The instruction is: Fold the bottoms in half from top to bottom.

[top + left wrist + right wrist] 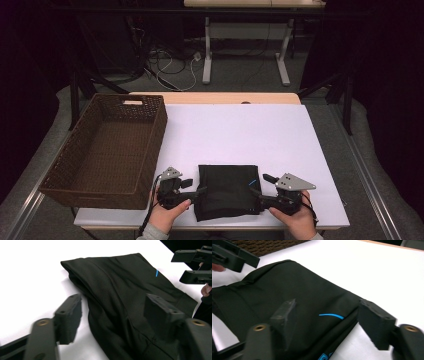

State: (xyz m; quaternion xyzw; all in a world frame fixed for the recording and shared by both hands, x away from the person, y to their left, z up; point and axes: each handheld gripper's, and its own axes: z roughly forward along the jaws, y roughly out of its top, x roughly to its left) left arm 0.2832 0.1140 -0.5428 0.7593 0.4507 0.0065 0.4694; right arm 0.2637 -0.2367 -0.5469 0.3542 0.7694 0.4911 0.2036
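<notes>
A folded black garment point(227, 192) with a small blue mark point(252, 183) lies flat near the front edge of the white table point(250, 130). My left gripper point(200, 191) stands at the garment's left edge and is open. In the left gripper view one jaw of the left gripper point(115, 315) hangs over bare table and the other over the cloth point(120, 290), without pressing it. My right gripper point(256, 192) is open at the right edge. In the right gripper view the right gripper point(329, 317) straddles the folded edge of the garment point(287, 290) near the blue line point(332, 315).
A brown wicker basket point(160, 125) with nothing in it stands on the table's left side, close to my left hand. White table surface stretches behind and to the right of the garment. Cables and a desk frame lie on the floor beyond the table.
</notes>
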